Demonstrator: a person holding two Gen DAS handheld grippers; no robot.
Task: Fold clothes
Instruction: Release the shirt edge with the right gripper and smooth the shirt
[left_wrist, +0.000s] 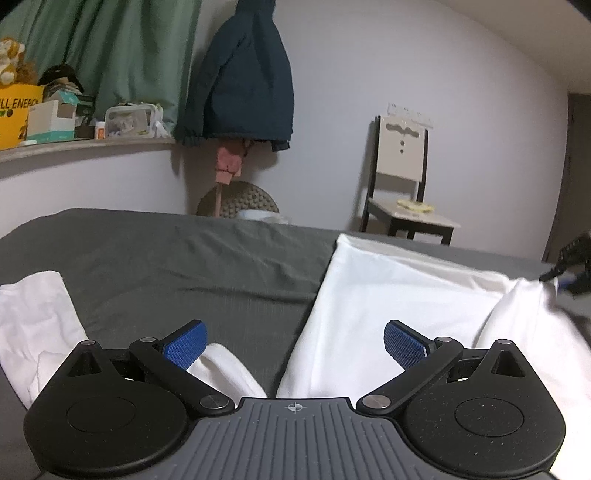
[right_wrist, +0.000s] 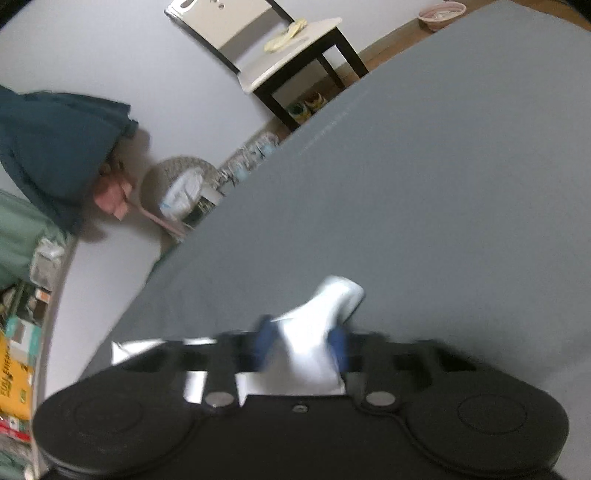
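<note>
A home bedroom: wide bed under a grey sheet (left_wrist: 184, 258), dark blue padded jacket (left_wrist: 240, 81) hanging on the far wall, black-framed chair with pale seat (left_wrist: 406, 206) far right, green curtain (left_wrist: 122, 48) above a cluttered shelf (left_wrist: 74, 146) far left.

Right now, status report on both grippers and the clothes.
Left gripper open, empty. Right gripper shut on white garment. Second white piece lies apart on grey bed. Nothing blocking.

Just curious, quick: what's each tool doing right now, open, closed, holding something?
Left tool: open, holding nothing.
Right tool: closed on the white garment.
</note>
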